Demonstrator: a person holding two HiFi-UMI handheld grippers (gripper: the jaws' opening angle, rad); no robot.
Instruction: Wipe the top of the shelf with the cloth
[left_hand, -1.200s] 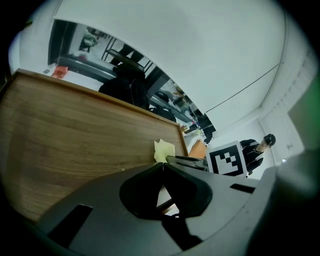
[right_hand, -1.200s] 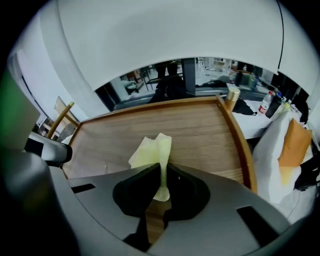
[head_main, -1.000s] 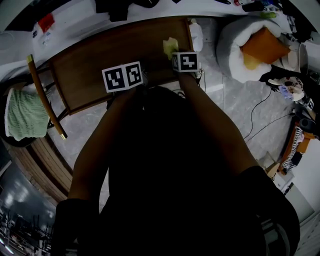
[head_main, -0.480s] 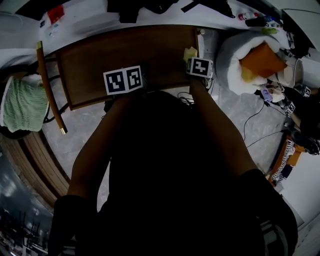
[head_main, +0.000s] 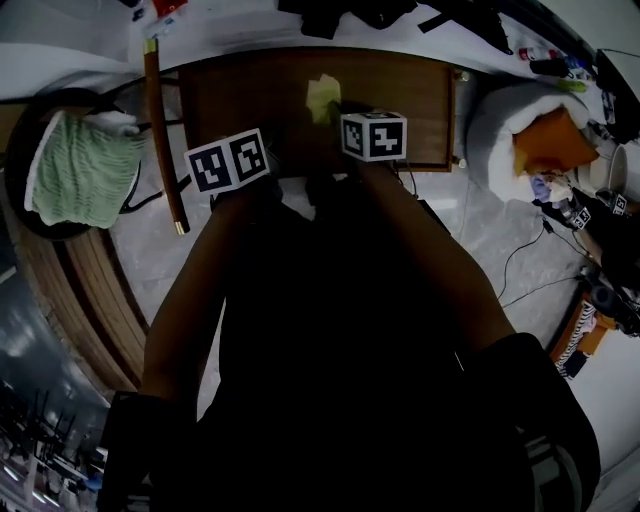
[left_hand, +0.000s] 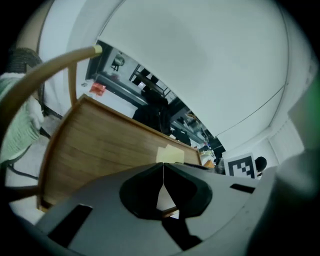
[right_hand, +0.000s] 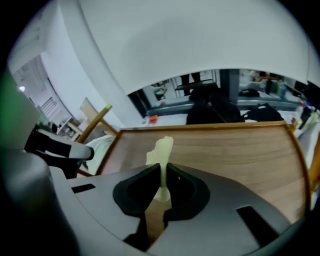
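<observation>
Wooden shelf (head_main: 250, 100) top, yellow cloth (head_main: 322, 97) at its middle.
The right gripper (right_hand: 164, 172) has its fingers (right_hand: 145, 182) clamped on the cloth. The left gripper (left_hand: 163, 172), at the shelf's near edge, has its fingers (left_hand: 142, 190) closed together on nothing.

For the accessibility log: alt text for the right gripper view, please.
The right gripper has its jaws shut on a pale yellow cloth, which sticks up above them over the wooden shelf.
</observation>
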